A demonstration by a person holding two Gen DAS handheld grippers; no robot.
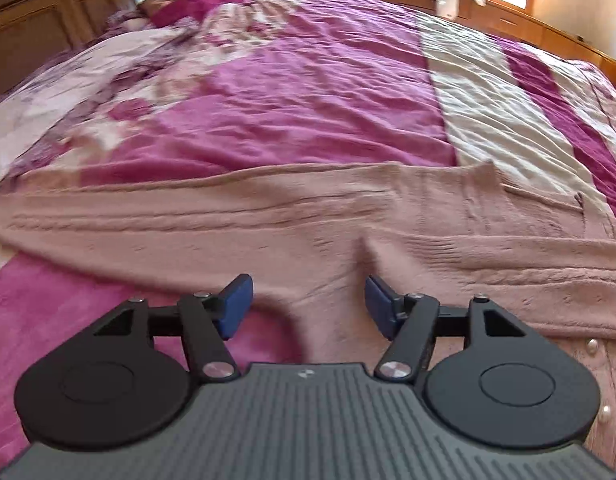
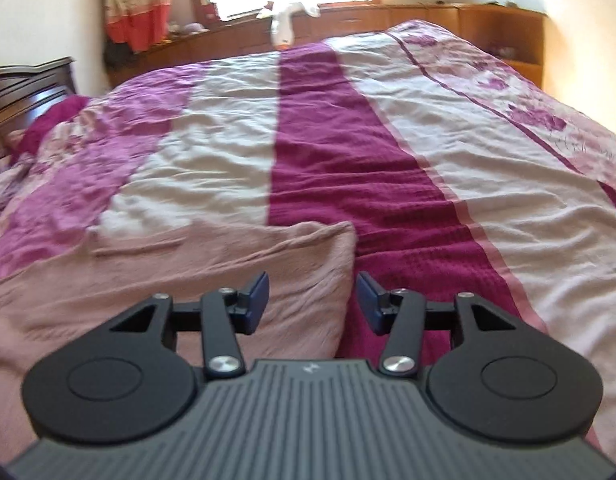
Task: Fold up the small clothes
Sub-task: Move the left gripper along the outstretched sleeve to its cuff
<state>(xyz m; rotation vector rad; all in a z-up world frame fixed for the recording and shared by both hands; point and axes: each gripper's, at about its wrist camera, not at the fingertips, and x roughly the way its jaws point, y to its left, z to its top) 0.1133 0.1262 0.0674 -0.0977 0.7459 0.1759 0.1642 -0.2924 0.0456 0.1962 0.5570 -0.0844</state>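
My left gripper (image 1: 308, 306) spread over pink cardigan (image 1: 308, 224), holding nothing. Right gripper (image 2: 312, 304) spread at cardigan's right edge (image 2: 350, 264). Risk: pinching bedspread (image 2: 348, 160) along with knit; loose knit slipping, fold skewing.

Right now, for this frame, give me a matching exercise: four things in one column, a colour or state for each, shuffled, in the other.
Things:
1. left gripper
2. sweater
3. curtain
4. bedspread

Colour or state:
A. cream above, orange-red below
B. dusty pink knit, lying spread out
C. open, holding nothing
D. magenta and white bands

Pairs: 1-C, 2-B, 3-A, 4-D
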